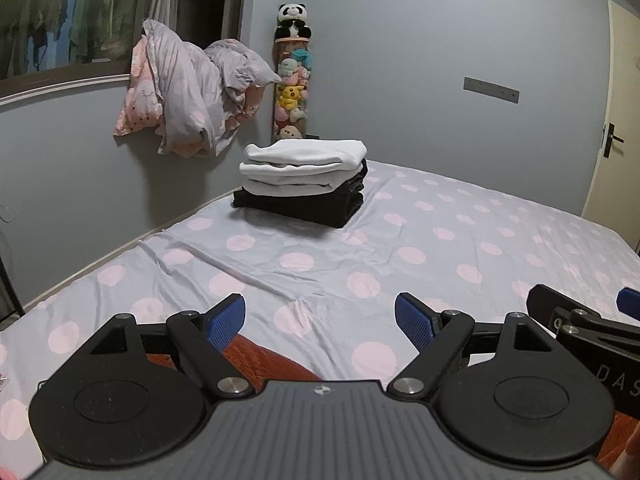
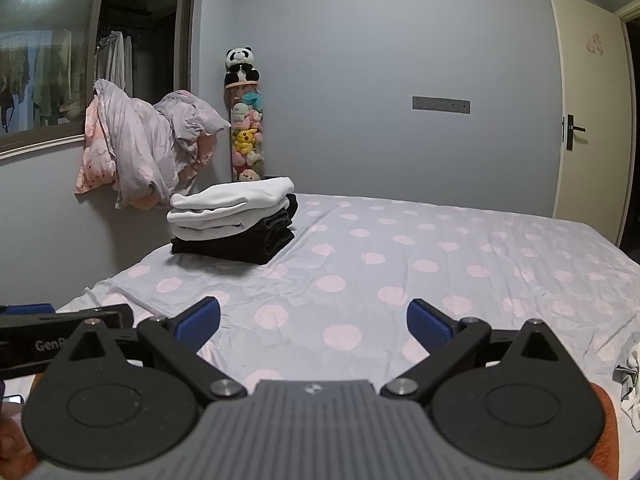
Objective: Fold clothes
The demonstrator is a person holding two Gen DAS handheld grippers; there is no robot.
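Both jaws gaping empty, left gripper (image 1: 320,318) and right gripper (image 2: 313,322) are hovering over the rust-red garment (image 1: 256,354), best pinching its corners evenly before folding toward the folded stack (image 1: 302,182).

text "DAS" | on right tool (image 1: 592,320) body, cut off; text "GenR" | on left tool (image 2: 60,332) body, cut off

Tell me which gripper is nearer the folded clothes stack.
Left, by a small margin. The left gripper hangs open with the folded clothes stack almost straight ahead across the bed; the right gripper, open beside it, sees the stack ahead and off to its left.
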